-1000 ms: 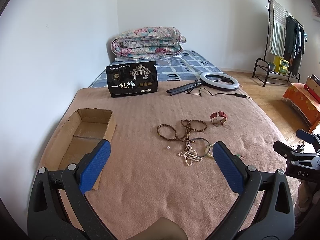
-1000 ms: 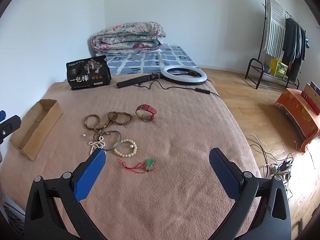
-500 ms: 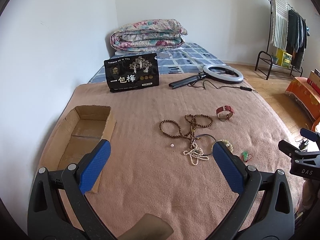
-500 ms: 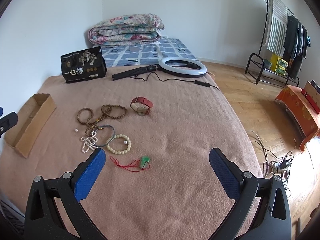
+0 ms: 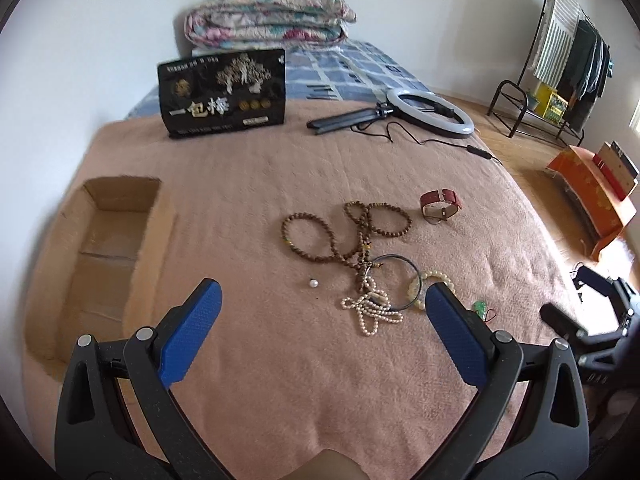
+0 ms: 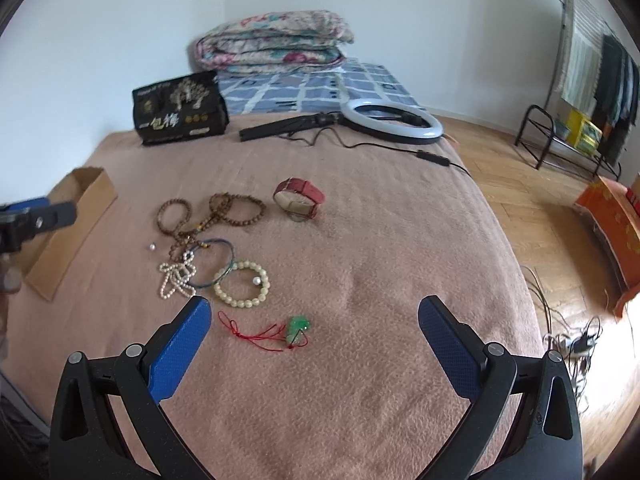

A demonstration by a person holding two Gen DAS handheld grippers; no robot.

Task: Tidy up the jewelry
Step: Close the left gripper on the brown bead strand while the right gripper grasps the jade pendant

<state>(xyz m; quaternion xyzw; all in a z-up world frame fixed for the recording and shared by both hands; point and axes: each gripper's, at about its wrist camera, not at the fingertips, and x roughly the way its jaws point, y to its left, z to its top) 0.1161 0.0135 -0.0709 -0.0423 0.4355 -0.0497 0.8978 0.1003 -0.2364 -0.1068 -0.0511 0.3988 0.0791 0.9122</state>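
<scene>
Jewelry lay in a loose cluster on the brown blanket of the bed, ahead of both grippers and touching neither. Nearest the right gripper was the green pendant on its red cord, just beyond the gap between the open fingers, toward the left finger; the cord trailed off to the left, so its long axis ran across the fingers, not along them. Just past it sat the pale bead bracelet, lying flat, overlapped by a thin dark bangle. The white pearl strand lay crumpled ahead of the left gripper, whose fingers were also spread wide and empty, with a loose pearl beside it. Farther out were the tangled wooden bead strings and the red watch, standing on its edge. The cardboard box, open and seemingly empty, lay well to the left, its long axis running away from the camera. Judging by this, the right gripper was nearer the pendant, the left nearer the pearls and box.
</scene>
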